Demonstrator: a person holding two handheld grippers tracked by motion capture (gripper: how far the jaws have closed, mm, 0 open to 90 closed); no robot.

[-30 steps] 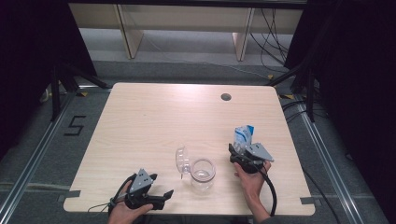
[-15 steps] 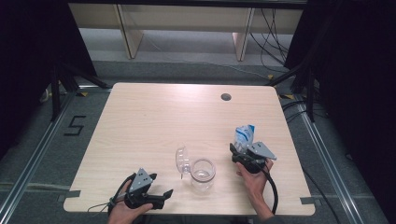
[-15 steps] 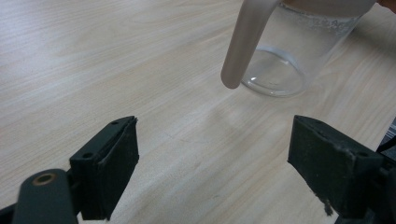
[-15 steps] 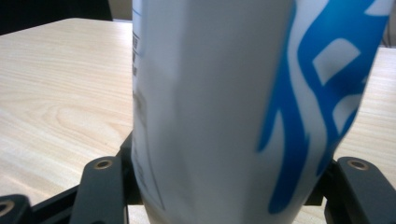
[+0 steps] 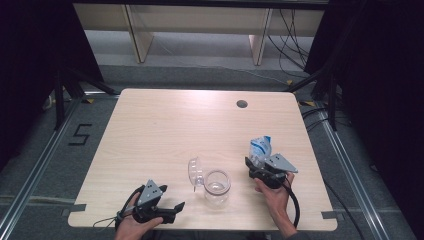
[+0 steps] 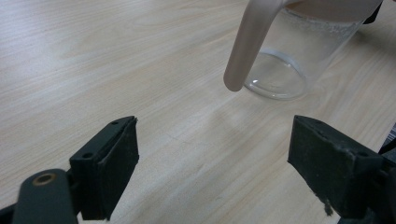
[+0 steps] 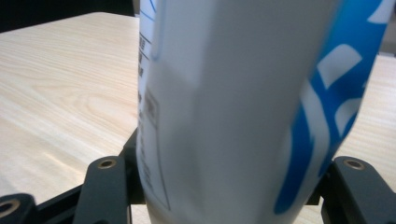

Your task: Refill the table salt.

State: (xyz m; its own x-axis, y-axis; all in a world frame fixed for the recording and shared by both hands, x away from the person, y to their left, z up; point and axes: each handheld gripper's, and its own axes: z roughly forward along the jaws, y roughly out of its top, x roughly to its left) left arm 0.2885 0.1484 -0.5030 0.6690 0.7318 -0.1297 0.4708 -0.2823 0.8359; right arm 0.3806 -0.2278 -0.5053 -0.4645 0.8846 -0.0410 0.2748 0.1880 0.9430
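Wooden table bears one clear jug, one blue-white carton.

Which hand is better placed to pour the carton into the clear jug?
Right, probably. The right hand-held gripper already has the blue-and-white carton between its jaws, beside the clear jug. The left hand-held gripper is open with nothing between its jaws.
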